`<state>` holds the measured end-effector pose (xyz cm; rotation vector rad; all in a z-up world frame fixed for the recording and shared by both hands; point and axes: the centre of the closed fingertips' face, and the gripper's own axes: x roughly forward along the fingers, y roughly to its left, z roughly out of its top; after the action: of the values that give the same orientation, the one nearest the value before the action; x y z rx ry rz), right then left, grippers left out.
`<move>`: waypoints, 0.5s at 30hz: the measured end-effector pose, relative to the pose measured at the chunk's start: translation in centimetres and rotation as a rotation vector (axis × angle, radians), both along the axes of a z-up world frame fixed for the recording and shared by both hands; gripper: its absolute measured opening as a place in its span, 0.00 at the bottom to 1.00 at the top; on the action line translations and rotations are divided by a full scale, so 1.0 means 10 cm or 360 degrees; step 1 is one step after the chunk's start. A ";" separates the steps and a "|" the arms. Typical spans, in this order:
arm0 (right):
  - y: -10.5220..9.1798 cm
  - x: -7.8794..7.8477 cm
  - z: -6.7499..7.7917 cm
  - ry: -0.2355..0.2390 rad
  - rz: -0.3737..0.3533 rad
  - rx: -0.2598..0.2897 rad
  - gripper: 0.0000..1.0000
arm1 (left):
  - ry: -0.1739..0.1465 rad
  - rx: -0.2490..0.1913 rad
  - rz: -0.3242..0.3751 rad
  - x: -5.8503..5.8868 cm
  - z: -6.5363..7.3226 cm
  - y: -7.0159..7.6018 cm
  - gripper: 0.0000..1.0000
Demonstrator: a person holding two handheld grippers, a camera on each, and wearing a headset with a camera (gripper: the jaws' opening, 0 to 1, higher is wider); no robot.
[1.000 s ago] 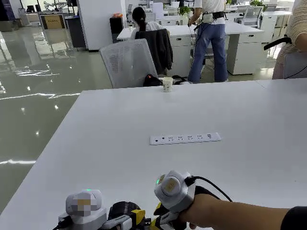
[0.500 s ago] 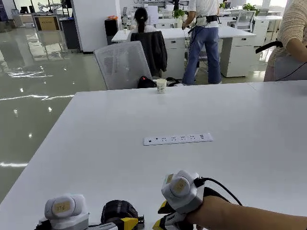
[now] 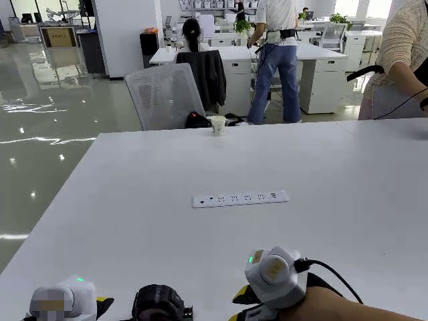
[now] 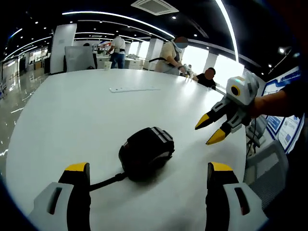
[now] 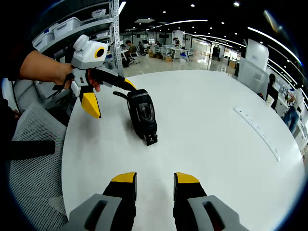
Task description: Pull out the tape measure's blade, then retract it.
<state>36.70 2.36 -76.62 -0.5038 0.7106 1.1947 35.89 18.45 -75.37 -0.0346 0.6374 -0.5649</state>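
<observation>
A black tape measure [image 3: 159, 304] lies on the white table [image 3: 221, 160] at its near edge, with no blade drawn out. My left gripper [image 4: 147, 169] is open wide, and the tape measure [image 4: 147, 151] sits just ahead of its jaws, untouched; a black strap [image 4: 103, 182] trails from the case toward me. My right gripper [image 5: 155, 179] is open by a narrow gap with nothing in it, and points at the tape measure [image 5: 143, 113] from a short way off. In the head view the left gripper [image 3: 53, 302] is left of the case and the right gripper [image 3: 274, 281] is right of it.
A white power strip [image 3: 239, 198] lies mid-table and a paper cup [image 3: 218, 125] stands at the far edge. Behind the table are a mesh chair [image 3: 164, 93], desks and several people. A person [image 3: 394, 60] stands at the table's far right corner.
My left gripper has drawn back to the left, away from the tape measure. The right gripper has shifted a little to the right. The head camera has moved as well.
</observation>
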 end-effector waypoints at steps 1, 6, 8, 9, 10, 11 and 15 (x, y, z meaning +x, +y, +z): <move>-0.03 -0.02 0.00 0.0006 -0.0009 0.0005 0.30 | -0.0002 0.0046 -0.0013 -0.02 -0.04 0.04 0.99; -0.19 -0.06 0.01 0.0012 -0.0048 0.0018 0.34 | 0.0068 0.0099 0.0003 -0.11 -0.11 0.17 0.99; -0.25 -0.06 0.01 0.0012 -0.0067 0.0033 0.36 | 0.0097 0.0077 0.0033 -0.13 -0.11 0.22 0.99; -0.29 -0.07 0.01 0.0017 -0.0082 0.0053 0.38 | 0.0134 -0.0010 0.0058 -0.16 -0.08 0.21 0.99; -0.34 -0.07 0.00 0.0016 -0.0102 0.0056 0.40 | 0.0146 -0.0007 0.0060 -0.18 -0.08 0.26 0.99; -0.37 -0.07 0.00 0.0013 -0.0113 0.0056 0.41 | 0.0134 0.0000 0.0056 -0.18 -0.07 0.28 0.99; -0.56 -0.07 -0.01 -0.0015 -0.0152 0.0048 0.46 | 0.0106 0.0011 0.0014 -0.26 0.00 0.30 0.99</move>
<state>36.00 -3.20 -76.70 -0.4452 0.7001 1.1114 33.32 21.49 -75.42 -0.0502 0.7038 -0.5549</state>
